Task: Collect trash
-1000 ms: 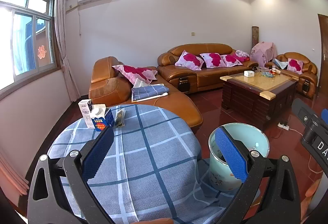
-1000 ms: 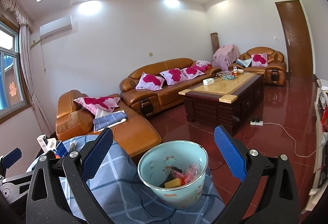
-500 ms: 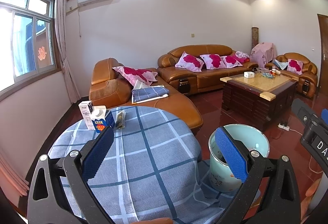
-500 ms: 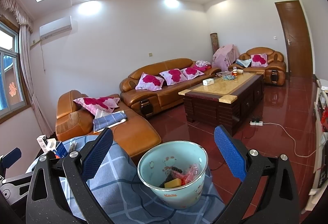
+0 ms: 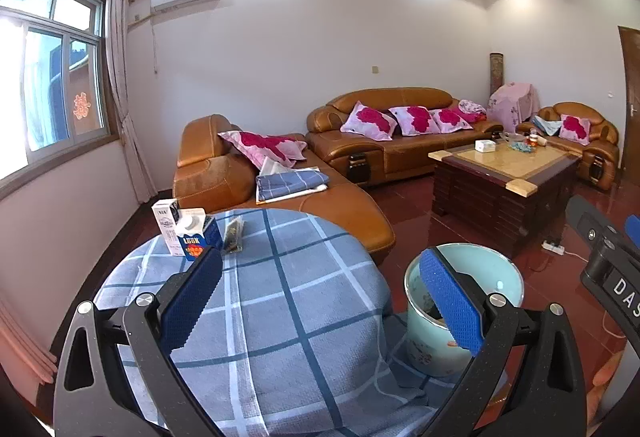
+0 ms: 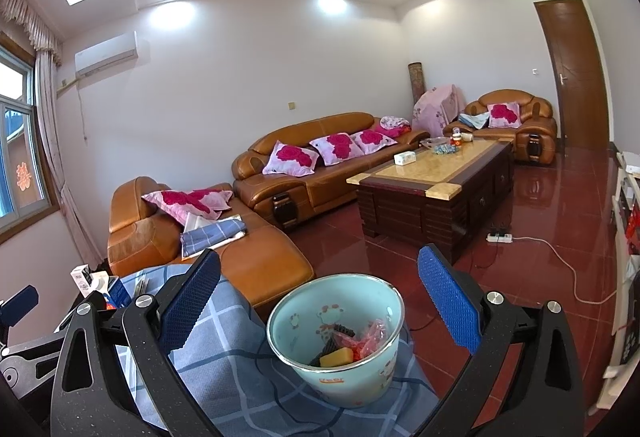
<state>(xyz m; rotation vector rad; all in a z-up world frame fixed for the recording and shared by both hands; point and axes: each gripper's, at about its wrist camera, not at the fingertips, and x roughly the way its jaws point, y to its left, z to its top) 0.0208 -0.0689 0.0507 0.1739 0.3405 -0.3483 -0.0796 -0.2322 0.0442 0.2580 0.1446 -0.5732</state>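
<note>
A pale green bucket (image 6: 336,337) stands at the right edge of the round table, holding a yellow sponge (image 6: 335,357), red wrappers (image 6: 366,337) and something black. My right gripper (image 6: 318,299) hovers open above and in front of it, empty. My left gripper (image 5: 320,295) is open and empty over the blue checked tablecloth (image 5: 280,301), with the bucket (image 5: 464,301) to its right. At the table's far left stand a white carton (image 5: 166,223) and a blue-white carton (image 5: 196,239), with a dark wrapper (image 5: 233,235) beside them.
An orange leather sofa (image 5: 280,189) runs just behind the table. A dark wooden coffee table (image 6: 436,189) stands on the red tiled floor, with a power strip and cable (image 6: 500,237) near it. A door (image 6: 572,77) is at the far right.
The left view has drifted slightly; both grippers stay open and empty, and nothing on the table has moved.
</note>
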